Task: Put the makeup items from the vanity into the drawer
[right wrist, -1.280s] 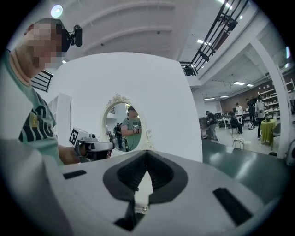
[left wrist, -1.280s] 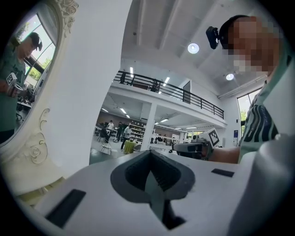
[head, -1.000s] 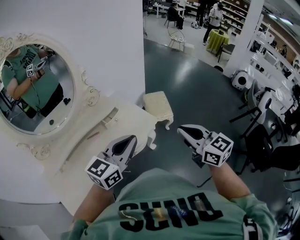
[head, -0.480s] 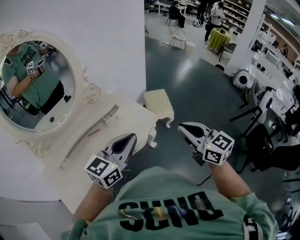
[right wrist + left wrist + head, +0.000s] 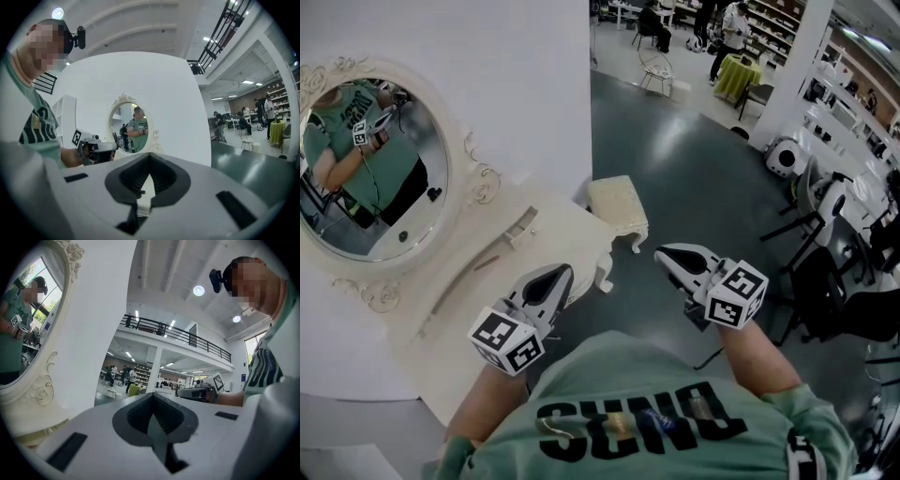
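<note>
A white vanity (image 5: 553,234) with an oval mirror (image 5: 370,169) stands at the left of the head view. A thin dark item (image 5: 485,263) lies on its top; I cannot tell what it is. A small raised drawer unit (image 5: 521,228) sits at the back of the top. My left gripper (image 5: 563,273) hovers over the vanity's front edge, shut and holding nothing. My right gripper (image 5: 662,253) hangs over the dark floor to the right, also shut and holding nothing. In the gripper views both the left gripper (image 5: 152,398) and the right gripper (image 5: 149,158) have their jaws pressed together.
A cream stool (image 5: 617,210) stands just beyond the vanity's right end. A white wall (image 5: 487,66) rises behind the mirror. Dark chairs (image 5: 825,281) and desks stand at the right, with people far off in the hall.
Both grippers stay where they were, still shut. Only the head view has shifted very slightly.
</note>
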`<action>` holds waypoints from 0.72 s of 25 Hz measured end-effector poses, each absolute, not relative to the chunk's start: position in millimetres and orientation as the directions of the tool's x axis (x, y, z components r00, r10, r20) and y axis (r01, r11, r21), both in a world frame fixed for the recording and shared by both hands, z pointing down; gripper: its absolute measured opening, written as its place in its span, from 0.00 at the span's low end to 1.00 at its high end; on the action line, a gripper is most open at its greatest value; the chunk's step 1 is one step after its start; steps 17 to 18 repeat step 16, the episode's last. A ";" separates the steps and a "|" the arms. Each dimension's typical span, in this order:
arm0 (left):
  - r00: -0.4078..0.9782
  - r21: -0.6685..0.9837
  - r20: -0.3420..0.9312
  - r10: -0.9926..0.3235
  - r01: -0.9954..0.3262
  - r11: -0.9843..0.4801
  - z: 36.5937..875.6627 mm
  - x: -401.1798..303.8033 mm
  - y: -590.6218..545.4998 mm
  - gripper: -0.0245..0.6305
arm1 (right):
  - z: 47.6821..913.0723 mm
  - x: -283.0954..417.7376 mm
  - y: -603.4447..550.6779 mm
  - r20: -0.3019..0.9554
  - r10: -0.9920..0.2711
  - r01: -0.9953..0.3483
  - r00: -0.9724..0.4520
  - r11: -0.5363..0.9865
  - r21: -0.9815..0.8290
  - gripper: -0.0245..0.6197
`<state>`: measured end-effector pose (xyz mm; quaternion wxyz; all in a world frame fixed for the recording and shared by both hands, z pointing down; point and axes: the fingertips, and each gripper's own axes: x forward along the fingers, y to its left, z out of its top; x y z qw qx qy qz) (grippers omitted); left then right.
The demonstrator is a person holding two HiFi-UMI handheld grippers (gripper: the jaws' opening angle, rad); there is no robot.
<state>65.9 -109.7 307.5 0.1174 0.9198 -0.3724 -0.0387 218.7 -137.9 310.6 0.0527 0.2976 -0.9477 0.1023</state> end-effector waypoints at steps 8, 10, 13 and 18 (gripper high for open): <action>0.717 0.245 0.013 -0.697 -0.678 -0.693 304.5 65.3 -109.9 0.05 | 305.7 216.2 -138.7 0.156 -0.545 -0.566 -0.824 0.810 -0.156 0.05; 0.718 0.246 0.014 -0.696 -0.677 -0.693 304.5 65.3 -110.1 0.05 | 306.4 215.4 -139.0 0.160 -0.543 -0.564 -0.824 0.811 -0.154 0.05; 0.719 0.246 0.014 -0.695 -0.676 -0.694 305.3 66.1 -112.1 0.05 | 307.6 215.2 -141.0 0.163 -0.540 -0.561 -0.826 0.813 -0.155 0.05; 0.720 0.244 0.014 -0.693 -0.675 -0.696 306.8 67.9 -113.7 0.05 | 308.6 215.3 -142.6 0.162 -0.536 -0.558 -0.828 0.815 -0.155 0.05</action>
